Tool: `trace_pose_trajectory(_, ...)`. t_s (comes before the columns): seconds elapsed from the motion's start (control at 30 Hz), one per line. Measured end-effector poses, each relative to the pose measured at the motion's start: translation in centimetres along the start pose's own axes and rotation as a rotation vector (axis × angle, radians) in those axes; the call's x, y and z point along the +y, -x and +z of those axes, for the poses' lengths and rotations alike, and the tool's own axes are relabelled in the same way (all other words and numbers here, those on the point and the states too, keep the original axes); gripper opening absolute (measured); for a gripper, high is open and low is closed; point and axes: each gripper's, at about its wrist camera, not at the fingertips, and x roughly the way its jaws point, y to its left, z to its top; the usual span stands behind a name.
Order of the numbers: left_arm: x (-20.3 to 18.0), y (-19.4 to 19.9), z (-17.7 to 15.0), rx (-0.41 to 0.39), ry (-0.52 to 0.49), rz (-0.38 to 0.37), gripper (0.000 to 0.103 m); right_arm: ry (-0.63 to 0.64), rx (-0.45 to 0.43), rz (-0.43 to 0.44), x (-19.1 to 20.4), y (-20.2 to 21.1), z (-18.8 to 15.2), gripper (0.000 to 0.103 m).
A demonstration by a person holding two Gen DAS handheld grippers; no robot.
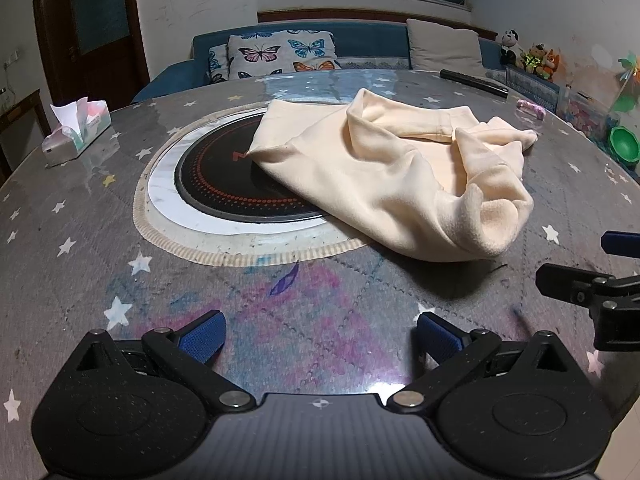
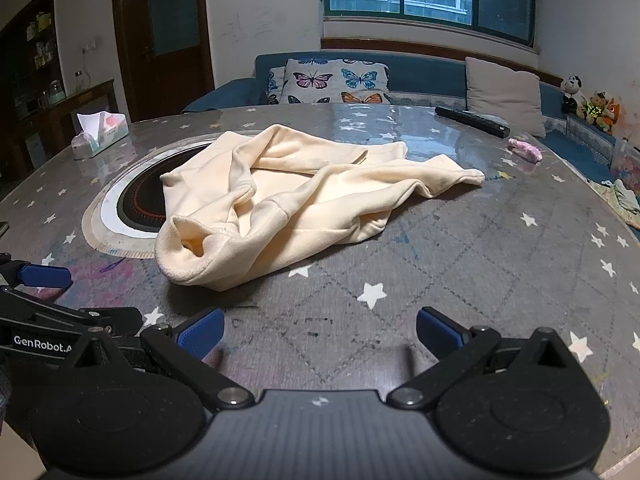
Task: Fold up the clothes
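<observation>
A cream fleece garment point(image 1: 384, 176) lies crumpled on the round table, partly over the black cooktop disc point(image 1: 216, 184). The right wrist view shows the same garment point(image 2: 288, 200) spread wider, one sleeve end reaching right. My left gripper point(image 1: 320, 336) hovers open above the table's near side, short of the garment, with nothing between its blue pads point(image 1: 204, 334). My right gripper point(image 2: 320, 330) is open too, a little before the garment's near fold. Each gripper shows in the other's view: the right gripper point(image 1: 580, 264) at the far right edge, the left gripper point(image 2: 44, 292) at the far left.
The grey star-patterned table cover point(image 2: 460, 272) stretches to the right of the garment. A tissue box point(image 1: 76, 132) stands at the left. A black remote point(image 2: 472, 120) and a pink wrapper point(image 2: 526, 150) lie at the back right. A blue sofa with cushions point(image 2: 336, 80) sits behind.
</observation>
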Motion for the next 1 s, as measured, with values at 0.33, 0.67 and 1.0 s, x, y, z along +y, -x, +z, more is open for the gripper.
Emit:
trace_pose_trajectory(0.33, -0.1, -0.4, 0.3, 0.002, -0.003, -0.002, 0.103, 0.006, 0.005, 0.005, 0.2, -0.5, 0.4, 0.103)
trace_pose_trajectory(0.67, -0.2, -0.7, 0.8, 0.004, -0.005, 0.003, 0.103, 0.005, 0.011, 0.008, -0.1, -1.0, 0.8, 0.103)
trace_pose_trajectory(1.0, 0.6, -0.8, 3.2, -0.028, -0.003, 0.037, 0.102, 0.006, -0.022, 0.004, -0.9, -0.7, 2.5, 0.102)
